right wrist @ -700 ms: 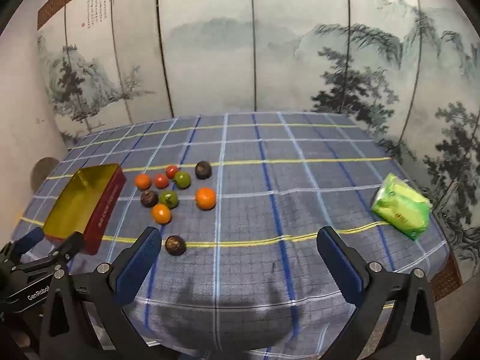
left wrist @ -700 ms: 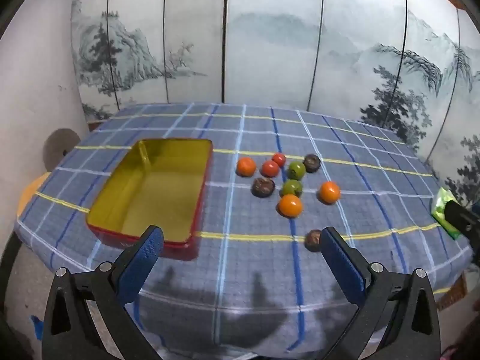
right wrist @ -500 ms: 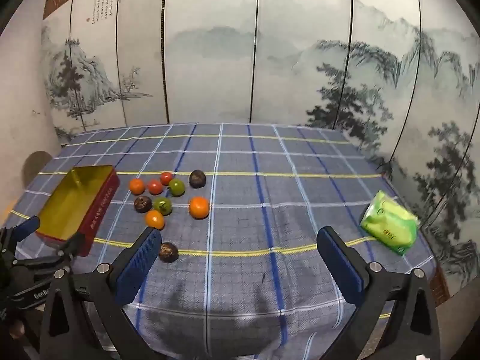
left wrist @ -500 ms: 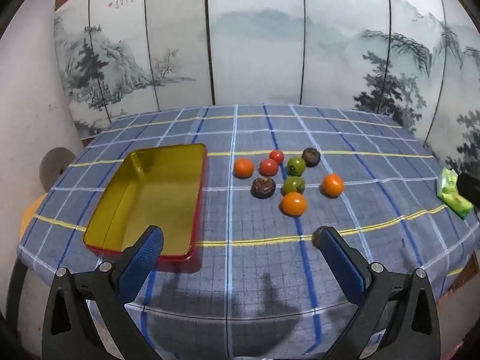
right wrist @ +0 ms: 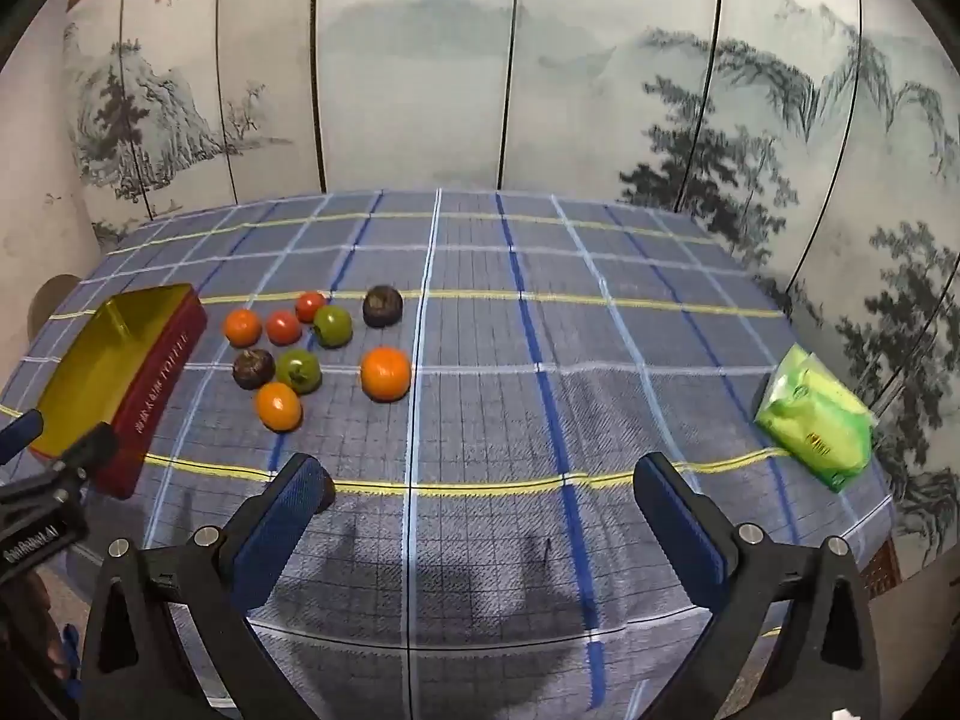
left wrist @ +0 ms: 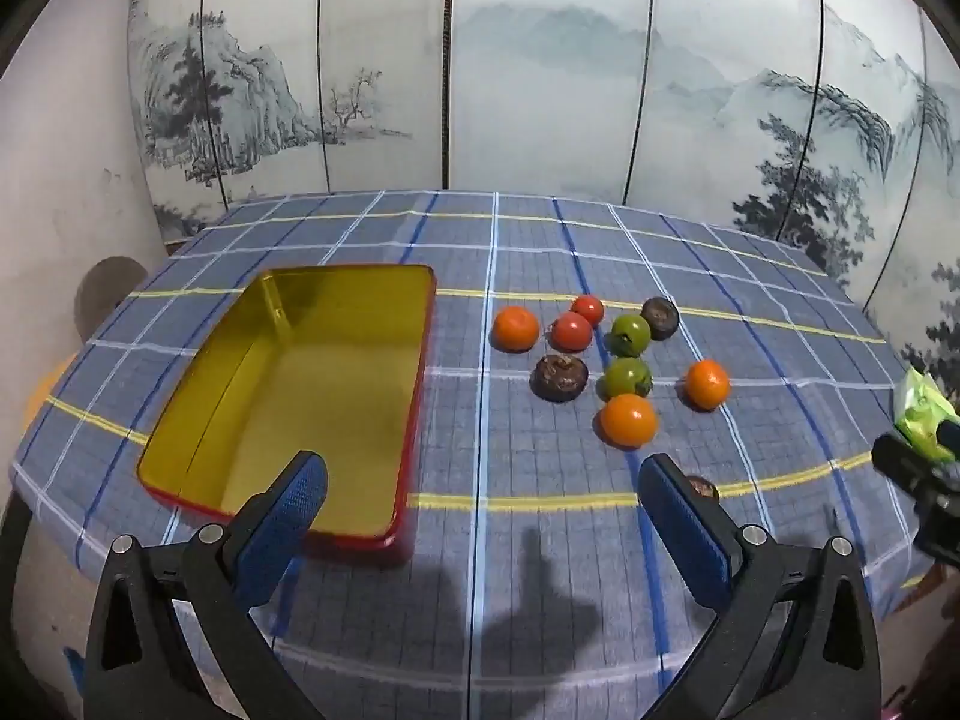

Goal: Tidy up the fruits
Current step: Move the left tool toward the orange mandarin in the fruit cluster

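Note:
Several small fruits lie in a cluster on the blue checked tablecloth (left wrist: 480,240): orange ones (left wrist: 628,419), red ones (left wrist: 571,330), green ones (left wrist: 627,376) and dark brown ones (left wrist: 559,377). One more brown fruit (left wrist: 702,487) lies half hidden behind my left gripper's right finger. An empty red tin with a gold inside (left wrist: 288,402) stands left of the cluster. My left gripper (left wrist: 480,510) is open and empty above the near table edge. My right gripper (right wrist: 480,507) is open and empty, right of the fruits (right wrist: 385,373) and the tin (right wrist: 159,384).
A green packet (right wrist: 813,417) lies near the table's right edge, also seen in the left wrist view (left wrist: 921,414). A painted folding screen (left wrist: 540,72) stands behind the table. The table edge runs just below both grippers.
Both grippers have moved forward and lower toward the table, so the tin and fruits look larger. The left view has swung right. Both grippers stay open.

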{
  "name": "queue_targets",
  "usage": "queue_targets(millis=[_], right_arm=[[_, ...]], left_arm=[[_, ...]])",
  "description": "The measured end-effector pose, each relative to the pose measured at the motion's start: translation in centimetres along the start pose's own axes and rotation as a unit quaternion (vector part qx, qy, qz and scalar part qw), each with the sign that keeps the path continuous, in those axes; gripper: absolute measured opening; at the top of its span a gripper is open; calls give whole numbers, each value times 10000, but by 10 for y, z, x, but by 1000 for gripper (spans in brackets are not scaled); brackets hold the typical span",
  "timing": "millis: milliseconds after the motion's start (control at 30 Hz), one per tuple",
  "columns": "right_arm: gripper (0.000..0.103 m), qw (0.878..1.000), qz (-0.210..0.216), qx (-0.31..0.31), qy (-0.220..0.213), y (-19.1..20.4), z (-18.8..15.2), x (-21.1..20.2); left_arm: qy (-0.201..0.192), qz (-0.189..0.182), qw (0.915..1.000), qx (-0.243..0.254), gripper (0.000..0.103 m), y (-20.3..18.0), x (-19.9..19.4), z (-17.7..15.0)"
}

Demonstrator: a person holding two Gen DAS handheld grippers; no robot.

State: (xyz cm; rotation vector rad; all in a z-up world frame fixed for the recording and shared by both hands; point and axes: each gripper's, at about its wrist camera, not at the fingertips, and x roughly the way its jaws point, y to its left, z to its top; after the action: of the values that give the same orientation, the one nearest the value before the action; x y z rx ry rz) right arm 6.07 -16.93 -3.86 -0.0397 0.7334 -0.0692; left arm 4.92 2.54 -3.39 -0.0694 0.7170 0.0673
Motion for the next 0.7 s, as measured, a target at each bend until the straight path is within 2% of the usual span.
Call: queue_targets(millis=[100,333,700], right_arm=[[103,9999,-31,111,62,-5,-3,11],[103,9994,-17,282,186,-20,0,29],[103,9992,80,231,332,-22,-14,53]], left_arm=[[-116,0,9995,293,103,-13,7,7],[-58,-365,9984,439,103,-31,30,25],[294,-756,9954,509,103,-60,74,11]])
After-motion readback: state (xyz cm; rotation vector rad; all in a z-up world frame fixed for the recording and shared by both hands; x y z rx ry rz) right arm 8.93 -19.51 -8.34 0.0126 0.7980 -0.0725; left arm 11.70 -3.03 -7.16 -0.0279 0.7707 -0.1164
